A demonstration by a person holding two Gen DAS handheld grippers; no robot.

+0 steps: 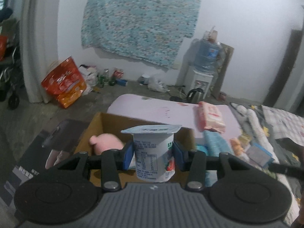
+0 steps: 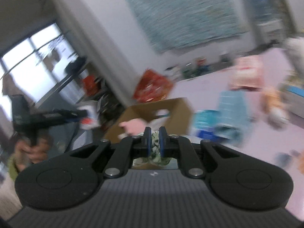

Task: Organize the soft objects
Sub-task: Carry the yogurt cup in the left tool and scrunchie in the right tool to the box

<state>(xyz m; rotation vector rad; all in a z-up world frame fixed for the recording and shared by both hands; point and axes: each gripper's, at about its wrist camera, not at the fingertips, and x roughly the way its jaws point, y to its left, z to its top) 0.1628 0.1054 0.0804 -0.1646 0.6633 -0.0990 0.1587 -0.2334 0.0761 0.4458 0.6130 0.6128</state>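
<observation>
So the left gripper (image 1: 153,156) has its fingers clamped on the sides of a yogurt cup (image 1: 153,152), held upright right over the cardboard box (image 1: 106,121), with a pink plush toy (image 1: 106,142) already inside at about 10 o'clock of the cup. That cup looks thin-walled and foil-lidded, so I'd squeeze mid-body and gently, or it'll buckle. The right gripper (image 2: 155,142) has its fingers nearly shut, pinching a greenish patterned cloth (image 2: 154,159). Floppy, light stuff, so any bunched fold works.
</observation>
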